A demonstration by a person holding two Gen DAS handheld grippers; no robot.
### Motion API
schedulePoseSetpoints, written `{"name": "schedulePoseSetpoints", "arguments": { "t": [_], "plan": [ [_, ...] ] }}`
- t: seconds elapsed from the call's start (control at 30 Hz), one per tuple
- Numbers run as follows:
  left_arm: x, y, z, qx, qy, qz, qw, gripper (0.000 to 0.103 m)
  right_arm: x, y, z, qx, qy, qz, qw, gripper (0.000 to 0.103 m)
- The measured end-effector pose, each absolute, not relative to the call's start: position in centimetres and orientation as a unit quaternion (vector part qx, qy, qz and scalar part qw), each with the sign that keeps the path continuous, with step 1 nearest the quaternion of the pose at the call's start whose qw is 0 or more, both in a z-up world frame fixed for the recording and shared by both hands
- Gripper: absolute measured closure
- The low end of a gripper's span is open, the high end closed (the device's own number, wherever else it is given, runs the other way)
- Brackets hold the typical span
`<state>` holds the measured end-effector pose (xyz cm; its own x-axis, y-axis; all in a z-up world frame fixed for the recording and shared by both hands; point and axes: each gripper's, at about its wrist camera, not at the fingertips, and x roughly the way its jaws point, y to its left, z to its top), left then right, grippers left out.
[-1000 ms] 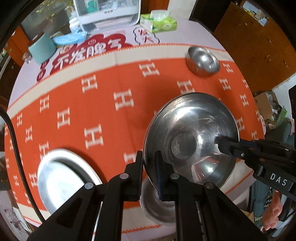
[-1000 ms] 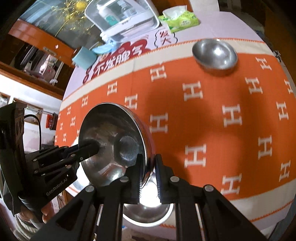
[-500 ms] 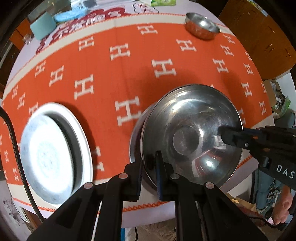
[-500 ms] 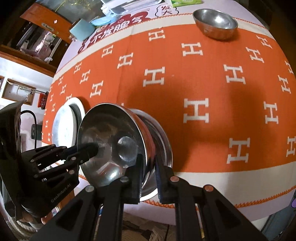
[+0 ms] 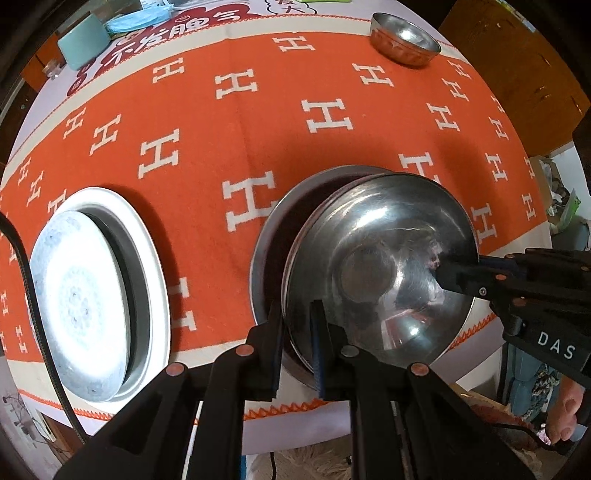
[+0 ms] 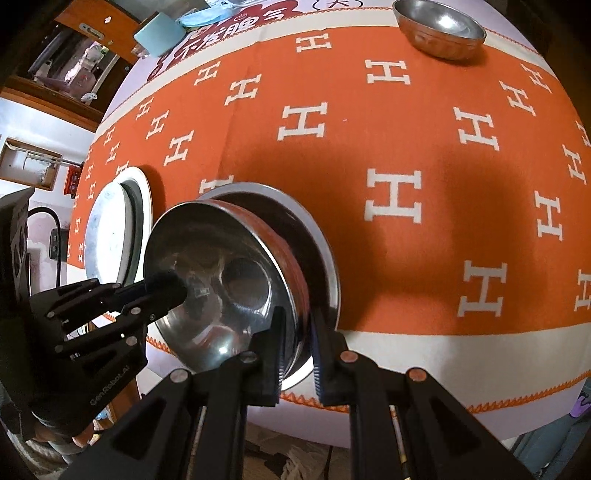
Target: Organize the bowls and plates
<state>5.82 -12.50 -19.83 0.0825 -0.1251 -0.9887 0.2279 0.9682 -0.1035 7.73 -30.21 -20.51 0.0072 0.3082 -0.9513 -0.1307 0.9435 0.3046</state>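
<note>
Both grippers hold one large steel bowl (image 5: 384, 266) by opposite rims. My left gripper (image 5: 297, 332) is shut on its near rim; my right gripper (image 6: 297, 332) is shut on the other rim of the bowl (image 6: 218, 280). The bowl hangs just above a larger steel bowl (image 5: 273, 221), which also shows in the right wrist view (image 6: 317, 236), at the table's front edge. A white plate stack (image 5: 96, 280) lies to the left. A small steel bowl (image 5: 404, 38) sits at the far right.
An orange cloth with white H marks (image 5: 258, 122) covers the round table. A teal container (image 5: 83, 42) and blue cloth (image 5: 136, 18) stand at the far left. The table edge (image 5: 295, 424) is close below the grippers.
Both grippers have lowered the large bowl toward the bigger steel bowl at the front edge; the table appears nearer and the white plate is now beside it.
</note>
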Motion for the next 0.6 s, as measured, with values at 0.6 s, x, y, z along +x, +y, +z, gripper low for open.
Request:
{"name": "schedulePoseSetpoints", "arguments": {
  "t": [0.6],
  "plan": [
    [5.6,-13.4,-16.7,0.079,0.627,-0.120,0.765,0.056,7.8,-30.0,-19.1,0.033,0.676,0.160,0.719,0.082]
  ]
}}
